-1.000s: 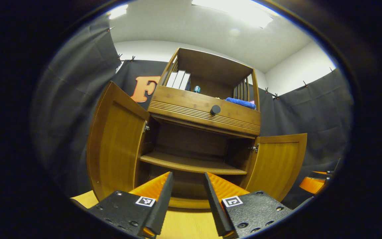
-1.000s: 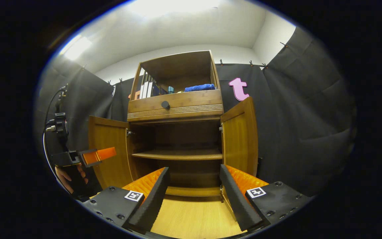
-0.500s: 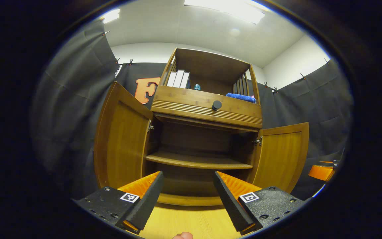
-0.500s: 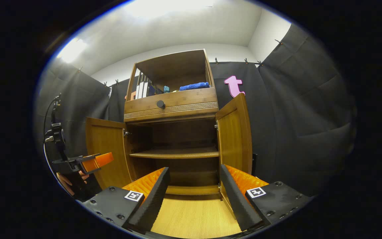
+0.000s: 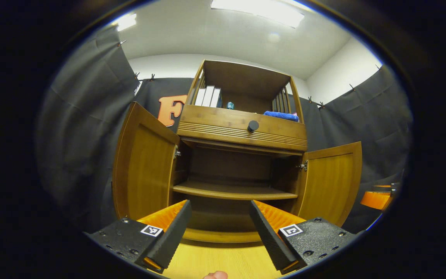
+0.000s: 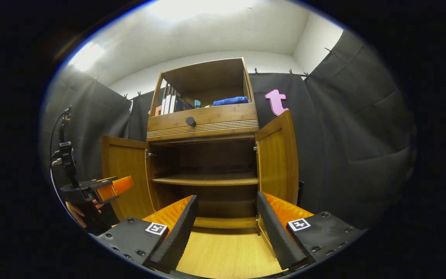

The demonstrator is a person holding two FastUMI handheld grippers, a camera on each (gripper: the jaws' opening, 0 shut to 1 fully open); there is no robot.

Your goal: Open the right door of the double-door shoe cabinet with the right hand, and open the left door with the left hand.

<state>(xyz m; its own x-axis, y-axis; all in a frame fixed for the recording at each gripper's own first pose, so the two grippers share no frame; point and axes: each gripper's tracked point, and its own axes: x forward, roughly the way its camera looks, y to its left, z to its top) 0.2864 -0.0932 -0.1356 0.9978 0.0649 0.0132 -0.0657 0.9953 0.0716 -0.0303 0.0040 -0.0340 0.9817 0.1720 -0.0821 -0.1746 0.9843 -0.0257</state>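
Note:
The wooden shoe cabinet (image 5: 242, 130) (image 6: 203, 120) stands ahead with both doors swung wide. Its left door (image 5: 143, 166) (image 6: 124, 170) and right door (image 5: 333, 182) (image 6: 277, 159) hang outward, baring a shelf (image 5: 232, 190) (image 6: 207, 179) inside. My left gripper (image 5: 219, 232) is open, held back from the cabinet with nothing between its fingers. My right gripper (image 6: 227, 232) is open too, facing the opening from a short distance. In the right gripper view the left gripper (image 6: 101, 188) shows at the far left, held by a hand (image 6: 76, 211).
A drawer with a round dark knob (image 5: 253, 125) (image 6: 190, 121) sits above the doors. The top compartment holds books (image 5: 207, 96), a small teal item (image 5: 230, 105) and a folded blue cloth (image 5: 281, 115) (image 6: 230, 101). Pale wooden floor (image 6: 227, 255) lies before the cabinet; black cloth walls surround it.
The left gripper's fingers have spread wider and it has drawn back a little from the cabinet. The right gripper has barely shifted. Both doors stay swung out.

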